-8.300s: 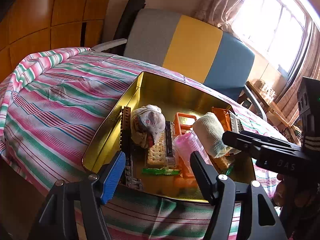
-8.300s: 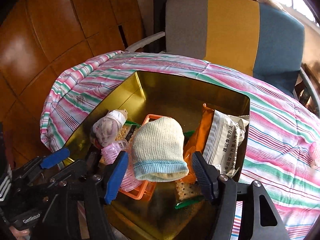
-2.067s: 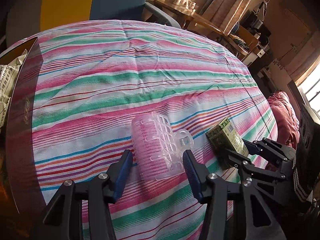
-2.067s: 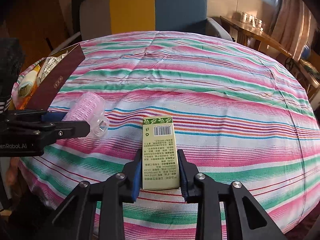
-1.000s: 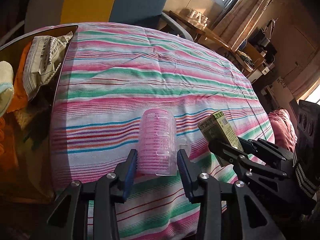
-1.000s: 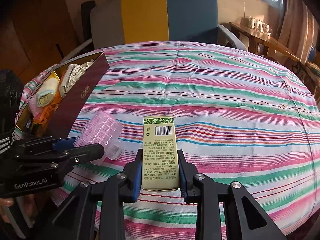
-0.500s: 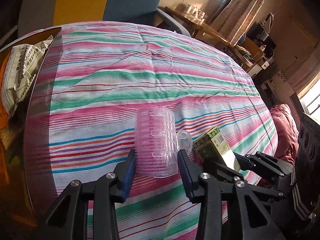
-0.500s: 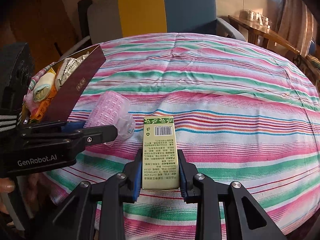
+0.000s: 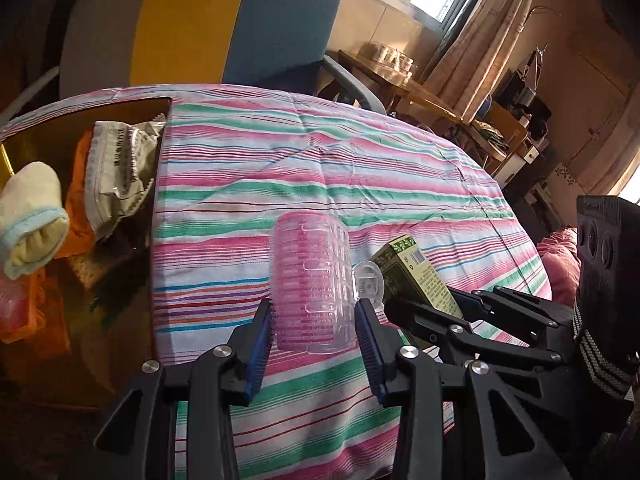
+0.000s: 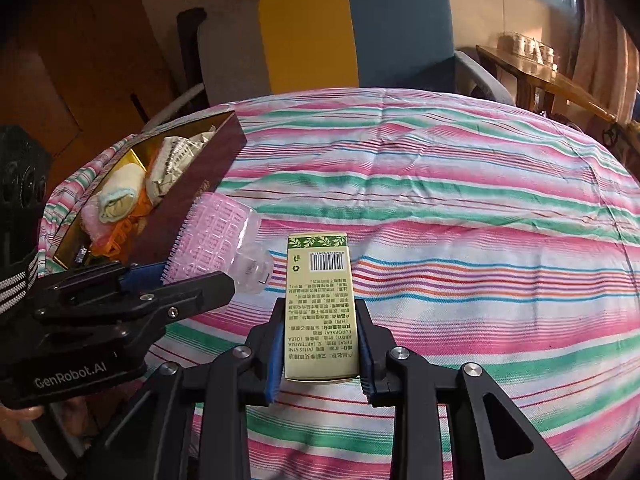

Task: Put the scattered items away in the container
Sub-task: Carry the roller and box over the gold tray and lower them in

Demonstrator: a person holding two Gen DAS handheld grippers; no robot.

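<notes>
My left gripper (image 9: 314, 322) is shut on a pink plastic hair roller (image 9: 310, 280) and holds it above the striped cloth; the roller also shows in the right wrist view (image 10: 212, 236). My right gripper (image 10: 320, 344) is shut on a green box (image 10: 319, 304) with a barcode, lifted off the cloth; the box shows in the left wrist view too (image 9: 412, 276). The gold-lined container (image 10: 192, 196) sits at the left, its wall (image 9: 80, 120) close to the roller. It holds a rolled sock (image 9: 30, 220), a white packet (image 9: 120, 160) and orange items.
A striped cloth (image 10: 460, 208) covers the round table. A grey, yellow and blue chair (image 10: 340, 32) stands behind it. A wooden side table (image 9: 420, 92) with cups is at the far right, near curtains.
Both grippers, still holding the roller and the box, have moved left toward the container. More of the container's inside shows now than half a second ago.
</notes>
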